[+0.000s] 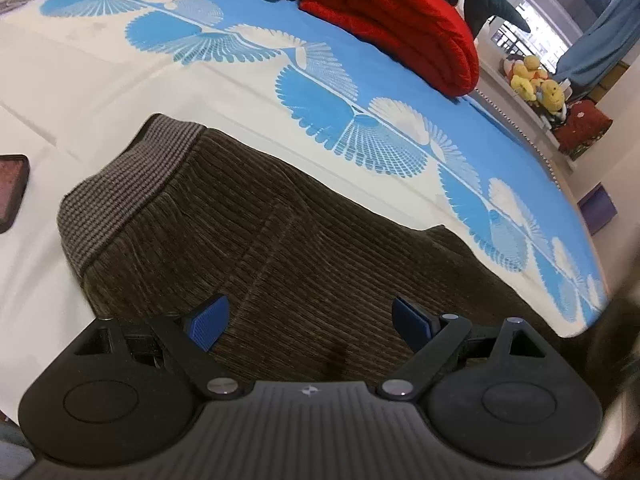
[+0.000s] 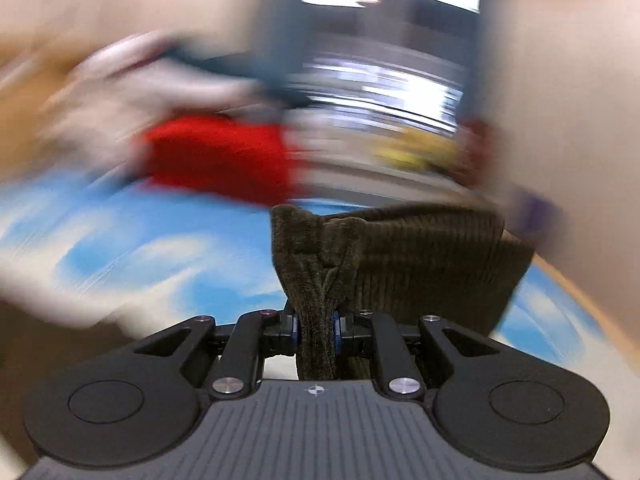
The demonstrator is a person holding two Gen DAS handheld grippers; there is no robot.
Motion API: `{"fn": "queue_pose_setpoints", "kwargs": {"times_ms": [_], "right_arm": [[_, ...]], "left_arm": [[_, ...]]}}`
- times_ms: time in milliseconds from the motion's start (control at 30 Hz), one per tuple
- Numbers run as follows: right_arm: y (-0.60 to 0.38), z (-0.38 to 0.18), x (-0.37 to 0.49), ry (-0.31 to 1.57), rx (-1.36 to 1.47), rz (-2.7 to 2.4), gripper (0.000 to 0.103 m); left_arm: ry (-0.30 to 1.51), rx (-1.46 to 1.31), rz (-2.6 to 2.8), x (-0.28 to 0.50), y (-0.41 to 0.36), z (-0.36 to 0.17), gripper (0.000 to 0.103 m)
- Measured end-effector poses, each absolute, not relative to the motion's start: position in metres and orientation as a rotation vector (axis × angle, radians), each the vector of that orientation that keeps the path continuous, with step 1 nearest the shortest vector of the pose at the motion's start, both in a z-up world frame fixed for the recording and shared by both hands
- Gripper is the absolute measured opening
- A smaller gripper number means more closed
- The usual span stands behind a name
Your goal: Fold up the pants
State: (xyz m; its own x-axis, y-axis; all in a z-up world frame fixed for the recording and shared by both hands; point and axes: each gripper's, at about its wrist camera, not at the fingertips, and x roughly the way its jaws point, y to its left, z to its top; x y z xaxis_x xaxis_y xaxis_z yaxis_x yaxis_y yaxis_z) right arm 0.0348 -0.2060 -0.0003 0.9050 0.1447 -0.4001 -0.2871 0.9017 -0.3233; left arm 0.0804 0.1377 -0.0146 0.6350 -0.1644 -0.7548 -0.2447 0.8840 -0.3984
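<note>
Right wrist view: right tongs (image 2: 316, 330) are pinched nearly closed on a bunched fold of the brown corduroy pants (image 2: 420, 264). The cloth rises from between the pads toward 12 o'clock and spreads as a broad flap toward 2 o'clock. The background is heavily smeared (nothing beyond the cloth is readable in detail), with a red mass at about 11 o'clock.

Left wrist view: left tongs (image 1: 310, 322) stand wide apart with nothing between the pads, hovering just above the pants (image 1: 280, 248) where they lie flat on the bed (image 1: 80, 92). The garment's long axis runs from the ribbed waistband (image 1: 124, 188) at 10 o'clock down toward 4 o'clock, where it passes out of sight at the frame edge. Farther off, a red folded blanket (image 1: 400, 20) sits at 1 o'clock.

Judgement: the right hand holds the leg end, which lies toward 4 o'clock from the left tongs. The fold would carry that end along the long axis toward the waistband. The left tongs are nearer the waist and are placed to pin the cloth.
</note>
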Motion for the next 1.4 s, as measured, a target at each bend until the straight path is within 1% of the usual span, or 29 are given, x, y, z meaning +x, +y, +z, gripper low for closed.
{"fn": "queue_pose_setpoints", "kwargs": {"times_ms": [67, 133, 200, 233, 300, 333, 467, 567, 633, 667, 733, 800, 833, 867, 900, 933, 1033, 1067, 1100, 1133, 1167, 1300, 1333, 1400], "right_arm": [[-0.155, -0.052, 0.019, 0.492, -0.552, 0.408, 0.016], [-0.126, -0.096, 0.002, 0.615, -0.673, 0.523, 0.016], [-0.112, -0.114, -0.018, 0.516, -0.839, 0.509, 0.016], [-0.113, -0.113, -0.018, 0.509, -0.852, 0.519, 0.016], [-0.121, -0.102, -0.007, 0.569, -0.705, 0.517, 0.016], [-0.118, -0.099, -0.009, 0.579, -0.682, 0.517, 0.016], [-0.126, -0.100, -0.016, 0.512, -0.724, 0.536, 0.016], [-0.140, -0.077, -0.019, 0.417, -0.631, 0.525, 0.017], [-0.148, -0.072, -0.020, 0.408, -0.607, 0.529, 0.018], [-0.150, -0.076, -0.021, 0.440, -0.612, 0.550, 0.024], [-0.151, -0.090, -0.018, 0.599, -0.605, 0.628, 0.035], [-0.156, -0.085, -0.020, 0.597, -0.547, 0.628, 0.038], [-0.162, -0.079, -0.015, 0.635, -0.478, 0.656, 0.044], [-0.171, -0.073, -0.007, 0.678, -0.360, 0.680, 0.055], [-0.181, -0.069, 0.001, 0.711, -0.239, 0.685, 0.058], [-0.186, -0.067, 0.007, 0.729, -0.170, 0.674, 0.059], [-0.192, -0.065, 0.015, 0.725, -0.089, 0.663, 0.055], [-0.189, -0.068, 0.016, 0.735, -0.104, 0.664, 0.050], [-0.186, -0.072, 0.017, 0.737, -0.125, 0.661, 0.040], [-0.184, -0.075, 0.017, 0.733, -0.144, 0.659, 0.021], [-0.178, -0.072, 0.014, 0.718, -0.168, 0.660, 0.016], [-0.180, -0.047, 0.005, 0.608, -0.164, 0.696, 0.013], [-0.180, -0.042, -0.002, 0.595, -0.180, 0.727, 0.013], [-0.175, -0.049, -0.007, 0.622, -0.240, 0.760, 0.013]], "left_arm": [[0.886, -0.492, 0.032, 0.080, 0.136, -0.015, 0.092], [0.887, -0.485, 0.032, 0.080, 0.136, -0.016, 0.092], [0.892, -0.488, 0.022, 0.079, 0.137, -0.018, 0.092], [0.892, -0.489, 0.017, 0.078, 0.137, -0.018, 0.092], [0.889, -0.484, 0.016, 0.077, 0.136, -0.018, 0.092], [0.885, -0.481, 0.018, 0.077, 0.136, -0.017, 0.092], [0.883, -0.473, 0.009, 0.076, 0.132, -0.017, 0.092], [0.876, -0.454, -0.003, 0.075, 0.126, -0.016, 0.092], [0.879, -0.444, -0.010, 0.075, 0.122, -0.017, 0.092], [0.883, -0.441, -0.013, 0.076, 0.121, -0.018, 0.092], [0.890, -0.435, -0.018, 0.077, 0.118, -0.020, 0.092], [0.890, -0.430, -0.025, 0.076, 0.115, -0.021, 0.092], [0.890, -0.428, -0.029, 0.076, 0.114, -0.021, 0.092], [0.890, -0.426, -0.031, 0.075, 0.114, -0.021, 0.092], [0.892, -0.425, -0.032, 0.076, 0.113, -0.022, 0.092], [0.894, -0.424, -0.031, 0.076, 0.113, -0.023, 0.092], [0.900, -0.423, -0.032, 0.076, 0.111, -0.024, 0.092], [0.901, -0.420, -0.033, 0.076, 0.110, -0.024, 0.092], [0.901, -0.419, -0.033, 0.076, 0.110, -0.025, 0.092], [0.901, -0.418, -0.033, 0.076, 0.111, -0.025, 0.092], [0.902, -0.418, -0.032, 0.076, 0.111, -0.025, 0.092], [0.897, -0.431, -0.034, 0.075, 0.114, -0.024, 0.092], [0.896, -0.429, -0.035, 0.075, 0.114, -0.024, 0.092], [0.901, -0.422, -0.033, 0.076, 0.113, -0.025, 0.092]]}}
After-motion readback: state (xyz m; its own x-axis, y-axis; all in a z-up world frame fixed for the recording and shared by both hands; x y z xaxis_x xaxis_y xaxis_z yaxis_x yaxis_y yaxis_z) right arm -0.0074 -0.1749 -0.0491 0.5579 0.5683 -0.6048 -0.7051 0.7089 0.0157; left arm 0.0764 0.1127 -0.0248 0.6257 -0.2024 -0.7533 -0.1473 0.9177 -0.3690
